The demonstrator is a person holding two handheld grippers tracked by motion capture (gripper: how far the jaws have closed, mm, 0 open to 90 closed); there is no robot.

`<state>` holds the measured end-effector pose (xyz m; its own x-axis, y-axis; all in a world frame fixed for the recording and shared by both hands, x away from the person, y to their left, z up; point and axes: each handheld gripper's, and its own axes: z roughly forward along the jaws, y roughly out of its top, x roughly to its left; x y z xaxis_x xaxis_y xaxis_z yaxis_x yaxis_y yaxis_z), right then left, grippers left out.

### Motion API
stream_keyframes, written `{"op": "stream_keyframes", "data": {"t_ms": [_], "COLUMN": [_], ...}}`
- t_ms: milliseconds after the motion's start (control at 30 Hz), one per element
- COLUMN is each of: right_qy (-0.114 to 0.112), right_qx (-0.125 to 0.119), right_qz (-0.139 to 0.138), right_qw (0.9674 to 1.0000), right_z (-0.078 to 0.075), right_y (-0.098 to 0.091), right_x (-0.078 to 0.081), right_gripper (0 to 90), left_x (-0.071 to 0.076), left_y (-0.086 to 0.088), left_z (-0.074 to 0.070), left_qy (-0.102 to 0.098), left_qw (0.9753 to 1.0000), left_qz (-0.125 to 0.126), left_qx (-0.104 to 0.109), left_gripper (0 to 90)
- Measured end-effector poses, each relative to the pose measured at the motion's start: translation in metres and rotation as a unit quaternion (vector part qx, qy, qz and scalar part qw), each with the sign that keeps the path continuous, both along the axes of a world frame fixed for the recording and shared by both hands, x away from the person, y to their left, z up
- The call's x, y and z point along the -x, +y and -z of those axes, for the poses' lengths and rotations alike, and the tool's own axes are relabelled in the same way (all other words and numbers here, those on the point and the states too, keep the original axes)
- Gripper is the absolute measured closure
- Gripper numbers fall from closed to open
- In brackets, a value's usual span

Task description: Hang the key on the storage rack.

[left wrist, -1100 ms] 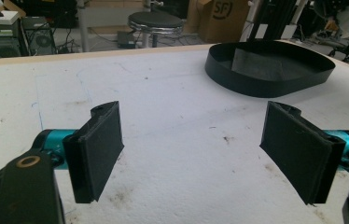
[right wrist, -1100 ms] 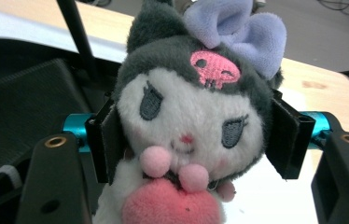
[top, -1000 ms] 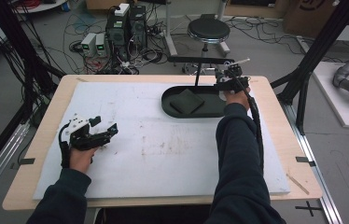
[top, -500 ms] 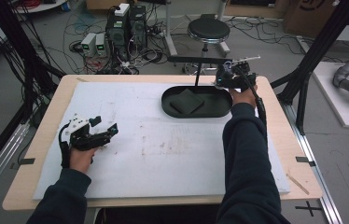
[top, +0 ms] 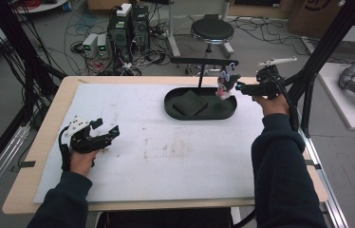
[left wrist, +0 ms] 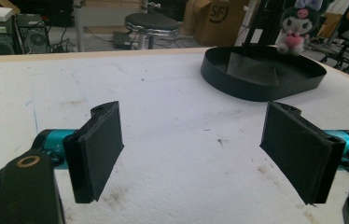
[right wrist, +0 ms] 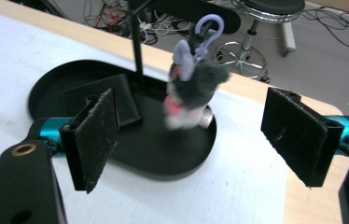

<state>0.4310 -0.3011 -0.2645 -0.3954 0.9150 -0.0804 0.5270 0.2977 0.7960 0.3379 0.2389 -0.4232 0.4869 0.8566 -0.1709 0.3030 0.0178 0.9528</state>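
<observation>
The right gripper [top: 242, 87] has just opened its jaws, and nothing is between them now. One second ago it was lower, at the rim of the tray [top: 175, 110]; now it is higher and more to the right, past the far right corner of the table [top: 38, 183]. The toy [right wrist: 191, 91], a small plush with a purple clip, hangs on the black stand [top: 204, 61] above the right end of the tray, apart from the pads. I judge that the hanging is done and the hand is leaving.

The left gripper [top: 103, 134] rests on the white mat [top: 175, 156] in the same place as before, its jaws apart and empty.

The toy is blurred in the right gripper view, so perhaps it swings. How the clip sits on the bar is too small to tell. A dark flat piece [top: 191, 103] lies in the tray; I cannot tell what it is.
</observation>
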Motion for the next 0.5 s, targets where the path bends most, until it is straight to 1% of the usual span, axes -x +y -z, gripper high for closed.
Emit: {"op": "stream_keyframes", "data": {"t_ms": [33, 100, 133, 167, 200, 267, 333, 367, 433, 500], "right_qy": [-0.010, -0.053, -0.062, -0.057, -0.057, -0.059, -0.051, -0.047, -0.043, -0.038], "right_qx": [-0.001, -0.010, -0.012, -0.012, -0.014, -0.027, -0.039, -0.038, -0.048, -0.046], "right_qz": [-0.007, -0.026, -0.032, -0.032, -0.032, -0.035, -0.035, -0.036, -0.036, -0.035], "right_qw": [0.9999, 0.9982, 0.9975, 0.9978, 0.9977, 0.9973, 0.9973, 0.9975, 0.9972, 0.9976], "right_z": [0.000, 0.006, 0.011, 0.015, 0.021, 0.035, 0.052, 0.058, 0.073, 0.086], "right_y": [-0.001, -0.003, -0.005, -0.006, -0.008, -0.012, -0.015, -0.016, -0.018, -0.018], "right_x": [0.007, 0.023, 0.032, 0.036, 0.041, 0.052, 0.063, 0.066, 0.073, 0.080], "right_gripper": [19.6, 19.7, 19.6, 19.7, 19.7, 19.6, 19.6, 19.6, 19.6, 19.6], "left_x": [0.000, 0.000, 0.000, 0.000, 0.000, 0.000, 0.001, 0.001, 0.002, 0.003], "left_y": [0.000, 0.000, -0.001, -0.001, -0.001, -0.002, -0.003, -0.003, -0.003, -0.003], "left_z": [0.000, 0.000, 0.000, 0.000, 0.000, 0.000, 0.000, 0.000, 0.000, 0.000], "left_qy": [0.000, 0.002, 0.003, 0.003, 0.003, 0.003, 0.003, 0.003, 0.002, 0.002], "left_qw": [1.0000, 1.0000, 1.0000, 1.0000, 1.0000, 1.0000, 1.0000, 0.9999, 0.9999, 1.0000], "left_qz": [0.001, 0.003, 0.003, 0.005, 0.005, 0.006, 0.007, 0.008, 0.007, 0.005], "left_qx": [0.000, 0.004, 0.003, 0.000, -0.001, -0.003, -0.006, -0.007, -0.008, -0.008], "left_gripper": [20.0, 19.9, 19.9, 19.9, 19.9, 19.9, 19.9, 19.9, 19.9, 19.9]}}
